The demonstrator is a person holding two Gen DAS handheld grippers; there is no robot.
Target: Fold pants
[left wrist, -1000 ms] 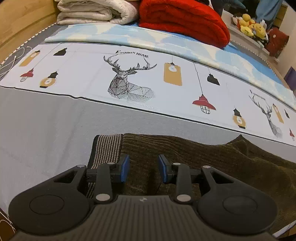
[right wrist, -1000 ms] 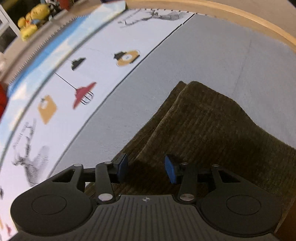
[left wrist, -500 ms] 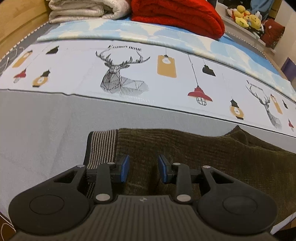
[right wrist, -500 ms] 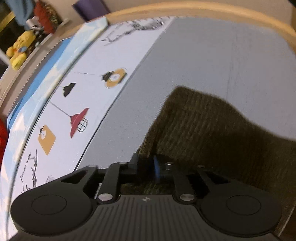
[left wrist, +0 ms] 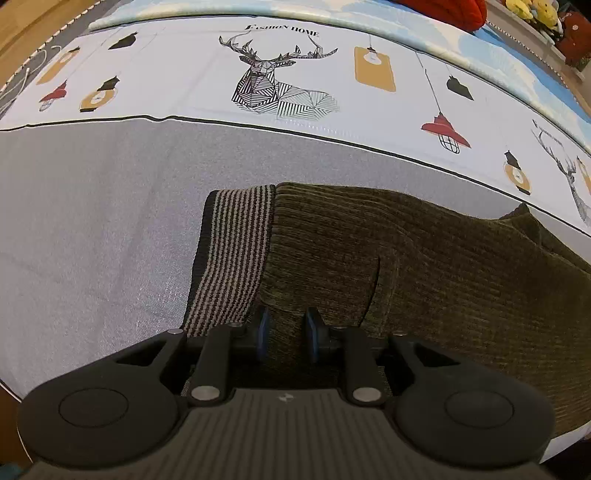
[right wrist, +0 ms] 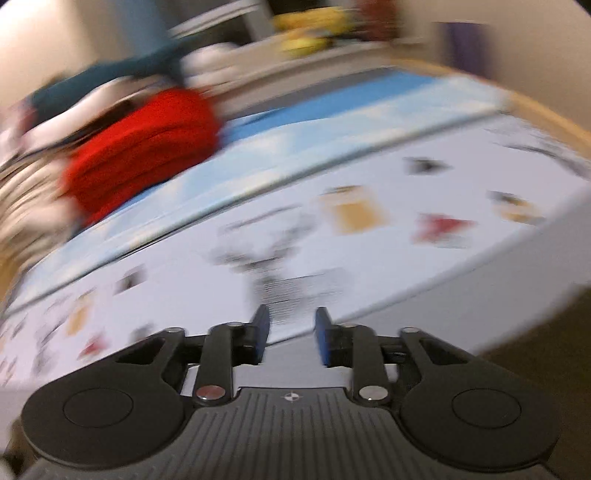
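Dark olive corduroy pants (left wrist: pixel 424 266) lie flat on the grey bed sheet (left wrist: pixel 92 229), with a striped elastic waistband (left wrist: pixel 229 258) at their left end. My left gripper (left wrist: pixel 284 332) hovers low over the pants just right of the waistband, jaws apart with cloth showing between them. My right gripper (right wrist: pixel 291 332) is open and empty, raised above the bed. Its view is motion-blurred, and only a dark strip of the pants (right wrist: pixel 546 332) shows at its lower right.
A white printed sheet with deer and lamp motifs (left wrist: pixel 280 85) lies beyond the pants. A folded red blanket (right wrist: pixel 144 147) and pale bedding sit at the far side. Yellow plush toys (right wrist: pixel 314 22) stand on a shelf behind.
My right gripper closed on the pants half a second ago, then opened, let go and swung up and away. My left gripper dropped lower over the pants and its jaws narrowed slightly.
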